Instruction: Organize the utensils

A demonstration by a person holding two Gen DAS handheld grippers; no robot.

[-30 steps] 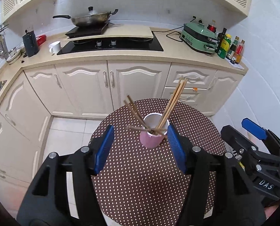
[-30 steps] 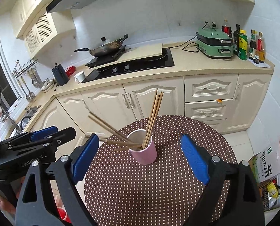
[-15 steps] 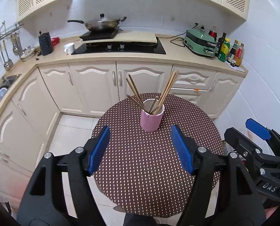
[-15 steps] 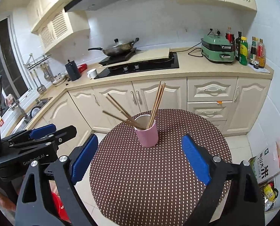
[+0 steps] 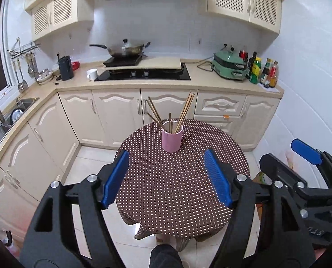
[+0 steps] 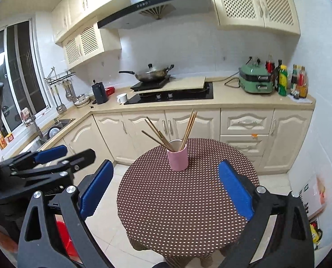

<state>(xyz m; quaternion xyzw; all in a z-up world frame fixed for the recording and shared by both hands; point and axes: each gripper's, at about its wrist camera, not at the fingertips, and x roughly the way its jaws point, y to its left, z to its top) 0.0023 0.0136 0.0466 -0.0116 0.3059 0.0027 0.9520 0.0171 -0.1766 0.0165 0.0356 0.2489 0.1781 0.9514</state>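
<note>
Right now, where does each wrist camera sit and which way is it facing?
Left wrist: on the open left gripper, facing the pink cup of chopsticks; right gripper at its right edge.
Right wrist: on the open right gripper, same heading; left gripper at its left edge.
Shared: cup, dotted table, stove.

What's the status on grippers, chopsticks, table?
Left gripper and right gripper open, empty. Chopsticks in pink cup on table. Nothing blocking.
</note>
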